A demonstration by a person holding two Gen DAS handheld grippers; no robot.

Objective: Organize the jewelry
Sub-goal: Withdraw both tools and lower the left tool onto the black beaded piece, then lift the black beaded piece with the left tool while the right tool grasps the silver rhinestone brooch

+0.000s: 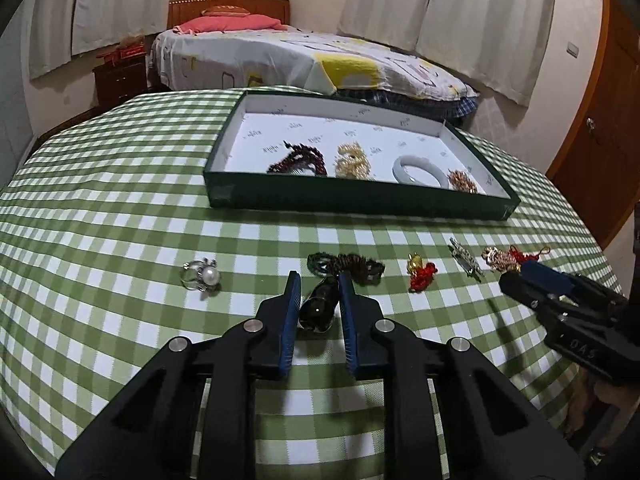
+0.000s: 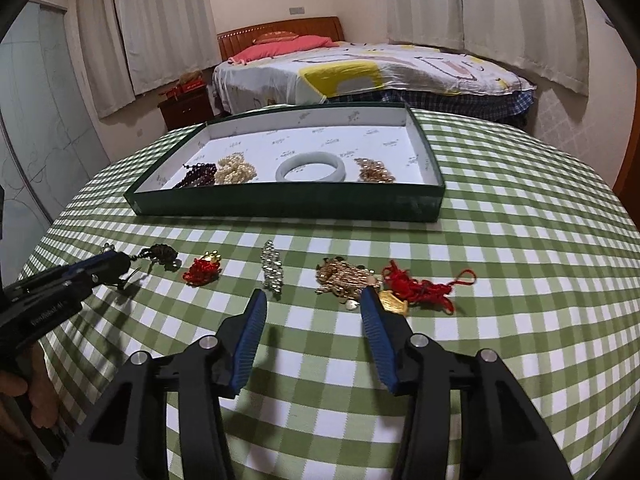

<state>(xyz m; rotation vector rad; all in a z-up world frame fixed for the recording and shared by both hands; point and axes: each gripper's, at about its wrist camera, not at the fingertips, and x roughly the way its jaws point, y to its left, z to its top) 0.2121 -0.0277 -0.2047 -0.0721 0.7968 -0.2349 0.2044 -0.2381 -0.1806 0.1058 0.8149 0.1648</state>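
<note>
My left gripper (image 1: 319,277) is shut on a dark glossy pendant (image 1: 316,310) whose braided brown cord (image 1: 352,266) lies just ahead on the cloth. My right gripper (image 2: 315,295) stands open low over the table, with a gold bead piece (image 2: 342,276) just past its tips. A red knotted cord (image 2: 418,286) with a gold charm (image 2: 394,303) lies by its right finger. A silver brooch (image 2: 272,268), a small red knot (image 2: 202,273) and a pearl ring (image 1: 202,276) lie in the same row. The green tray (image 1: 360,202) holds dark red beads (image 1: 298,160), a pale gold chain (image 1: 352,160), a jade bangle (image 1: 420,170) and gold beads (image 1: 462,180).
The table wears a green checked cloth (image 2: 500,240). The tray stands at the far side, its back half bare white. Behind the table is a bed (image 1: 300,60) with a dark nightstand (image 1: 120,76) to its left. A wooden door (image 1: 600,140) is at the right.
</note>
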